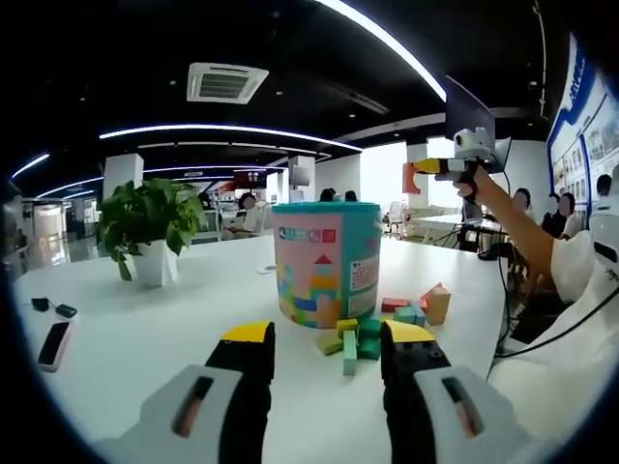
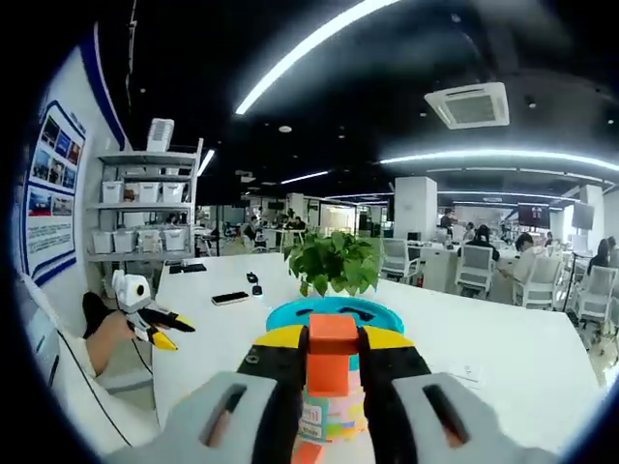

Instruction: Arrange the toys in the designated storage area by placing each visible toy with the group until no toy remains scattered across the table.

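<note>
The right tool (image 2: 332, 362) is clamped on an orange block (image 2: 332, 354), held between its jaws directly above the teal lid (image 2: 335, 314) of the toy bucket (image 2: 329, 416). To do this step well, I judge the block should be lined up over one of the dark slots in the lid, or brought down beside the other blocks, before the jaws let go, so that it does not bounce off the lid and roll across the table (image 2: 503, 358).

In the left gripper view, the left tool (image 1: 319, 338) hovers low over the table with its jaws apart and nothing between them. Just beyond its tips lies the cluster of green, yellow and red blocks (image 1: 372, 333) at the foot of the bucket (image 1: 327, 261), touching or nearly touching its base. High to the right, the right tool (image 1: 426, 169) holds the orange block well above the bucket.

Farther off stand a potted plant (image 1: 150, 227) and a phone (image 1: 53, 343) on the table's left side.
</note>
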`<state>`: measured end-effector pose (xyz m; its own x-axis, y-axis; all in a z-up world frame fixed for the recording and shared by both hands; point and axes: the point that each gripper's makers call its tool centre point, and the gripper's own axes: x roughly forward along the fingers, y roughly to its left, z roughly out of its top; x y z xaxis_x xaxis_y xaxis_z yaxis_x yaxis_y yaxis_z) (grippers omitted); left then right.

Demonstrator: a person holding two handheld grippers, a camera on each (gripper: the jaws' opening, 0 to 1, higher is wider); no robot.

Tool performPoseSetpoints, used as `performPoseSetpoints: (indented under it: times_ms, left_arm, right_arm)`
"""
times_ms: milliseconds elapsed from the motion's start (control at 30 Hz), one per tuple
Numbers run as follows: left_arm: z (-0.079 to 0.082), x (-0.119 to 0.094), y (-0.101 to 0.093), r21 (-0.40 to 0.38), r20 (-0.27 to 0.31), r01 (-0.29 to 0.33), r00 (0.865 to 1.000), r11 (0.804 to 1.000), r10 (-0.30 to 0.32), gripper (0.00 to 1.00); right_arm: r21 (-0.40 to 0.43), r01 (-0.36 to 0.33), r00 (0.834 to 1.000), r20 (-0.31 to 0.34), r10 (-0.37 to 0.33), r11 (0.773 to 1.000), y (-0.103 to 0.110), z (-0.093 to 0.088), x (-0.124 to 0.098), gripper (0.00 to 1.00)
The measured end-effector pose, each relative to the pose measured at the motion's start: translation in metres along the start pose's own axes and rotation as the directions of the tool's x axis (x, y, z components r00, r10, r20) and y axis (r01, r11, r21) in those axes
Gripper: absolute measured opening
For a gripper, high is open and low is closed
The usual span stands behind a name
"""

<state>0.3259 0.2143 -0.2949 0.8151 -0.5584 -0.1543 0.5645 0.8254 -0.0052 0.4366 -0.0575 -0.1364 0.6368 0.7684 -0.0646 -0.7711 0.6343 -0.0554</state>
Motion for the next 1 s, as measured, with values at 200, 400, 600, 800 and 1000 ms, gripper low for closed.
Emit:
performPoseSetpoints:
  times_ms: [200,400,600,800,1000]
  left_arm:
    - [0.002,0.001,-0.002,0.004,0.007,0.005,1.0,1.0,-0.005,0.45]
    - [0.001,0.0,0.001,0.0,0.004,0.002,1.0,1.0,-0.002,0.45]
    - [0.002,-0.002,0.003,0.0,0.01,0.0,1.0,1.0,0.0,0.45]
    - [0.0,-0.002,0.004,-0.005,0.009,-0.001,1.0,1.0,0.001,0.45]
    - [0.0,-0.001,0.002,-0.002,0.007,0.004,1.0,1.0,-0.004,0.45]
  right_arm:
    - [-0.026,-0.041,0.999,0.001,0.041,0.999,0.004,0.012,0.028,0.2]
    - [-0.122,-0.165,0.986,-0.007,0.165,0.979,0.021,0.018,0.068,0.2]
    - [-0.191,-0.179,0.984,-0.019,0.179,0.965,0.025,0.012,0.102,0.2]
    - [-0.173,-0.154,0.988,-0.028,0.151,0.973,0.023,0.005,0.127,0.2]
    - [-0.153,-0.055,0.997,-0.07,0.044,0.987,0.012,-0.003,0.153,0.2]
